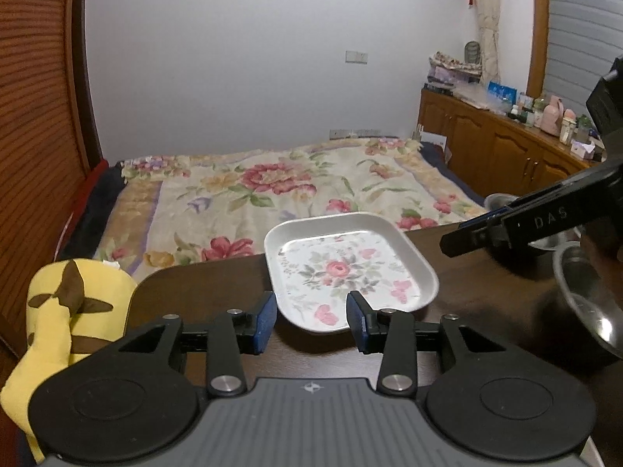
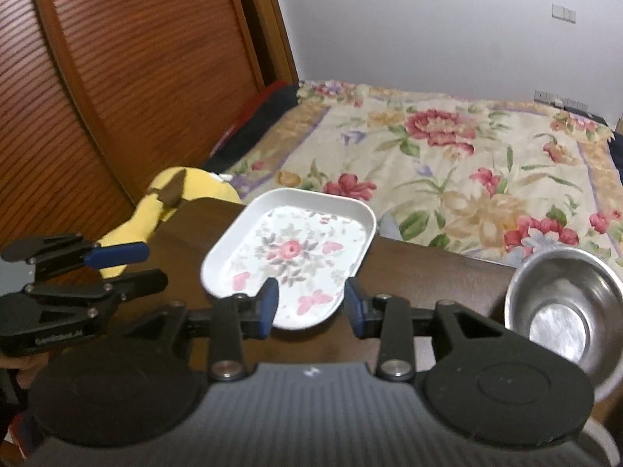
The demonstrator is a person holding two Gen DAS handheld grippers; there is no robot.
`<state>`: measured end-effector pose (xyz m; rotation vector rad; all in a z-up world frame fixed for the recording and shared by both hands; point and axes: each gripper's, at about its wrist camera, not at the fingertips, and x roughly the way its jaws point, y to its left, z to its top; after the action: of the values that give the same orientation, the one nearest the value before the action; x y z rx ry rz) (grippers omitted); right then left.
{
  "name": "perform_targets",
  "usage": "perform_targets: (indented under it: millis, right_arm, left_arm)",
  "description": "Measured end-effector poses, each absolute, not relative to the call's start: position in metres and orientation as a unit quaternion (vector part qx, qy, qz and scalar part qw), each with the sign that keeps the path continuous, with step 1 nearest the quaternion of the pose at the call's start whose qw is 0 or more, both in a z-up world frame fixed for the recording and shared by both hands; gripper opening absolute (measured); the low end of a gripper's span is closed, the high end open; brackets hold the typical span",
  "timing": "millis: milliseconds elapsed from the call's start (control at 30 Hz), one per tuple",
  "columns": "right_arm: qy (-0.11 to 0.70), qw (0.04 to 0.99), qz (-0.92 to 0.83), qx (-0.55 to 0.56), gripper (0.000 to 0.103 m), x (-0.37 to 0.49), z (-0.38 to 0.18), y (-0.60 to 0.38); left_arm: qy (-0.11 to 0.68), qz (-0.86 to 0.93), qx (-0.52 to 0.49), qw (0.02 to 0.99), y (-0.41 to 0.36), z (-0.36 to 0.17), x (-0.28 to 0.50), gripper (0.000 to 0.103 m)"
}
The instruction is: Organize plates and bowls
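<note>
A white square plate with a pink flower print (image 1: 346, 268) lies on the dark wooden table (image 1: 202, 284); it also shows in the right wrist view (image 2: 292, 257). My left gripper (image 1: 311, 319) is open, its blue pads either side of the plate's near edge, just short of it. My right gripper (image 2: 311, 303) is open, its pads straddling the plate's near corner. A steel bowl (image 2: 564, 311) sits on the table to the right; it shows at the right edge of the left wrist view (image 1: 588, 295). The right gripper's fingers (image 1: 506, 225) show from the side in the left wrist view.
A yellow plush toy (image 1: 66, 311) lies at the table's left edge. Beyond the table is a bed with a floral blanket (image 1: 272, 186). A wooden slatted door (image 2: 117, 78) stands on the left. A second steel bowl (image 1: 498, 200) shows behind the right gripper.
</note>
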<state>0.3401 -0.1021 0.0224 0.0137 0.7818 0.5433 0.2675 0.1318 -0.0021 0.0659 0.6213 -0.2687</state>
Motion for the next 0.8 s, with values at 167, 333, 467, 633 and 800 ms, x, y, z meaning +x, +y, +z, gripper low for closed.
perform_targets:
  millis: [167, 333, 467, 633, 800]
  right_arm:
    - [0.403, 0.879, 0.256, 0.006, 0.038, 0.364, 0.01, -0.098]
    - [0.422, 0.87, 0.257, 0.006, 0.038, 0.376, 0.001, -0.094]
    - [0.434, 0.863, 0.258, 0.0, 0.038, 0.383, -0.003, -0.09]
    - [0.439, 0.86, 0.259, -0.013, 0.037, 0.388, -0.003, -0.088]
    - [0.445, 0.856, 0.261, -0.018, 0.031, 0.393, -0.007, -0.087]
  left_arm:
    - [0.32, -0.13, 0.018, 0.938, 0.139, -0.015, 0.285, 0.041]
    - [0.324, -0.13, 0.006, 0.937, 0.142, -0.023, 0.298, 0.039]
    - [0.33, -0.135, 0.002, 0.934, 0.14, -0.026, 0.306, 0.034]
    - [0.338, -0.139, -0.005, 0.931, 0.139, -0.032, 0.317, 0.03]
    - [0.344, -0.136, -0.006, 0.929, 0.139, -0.036, 0.322, 0.028]
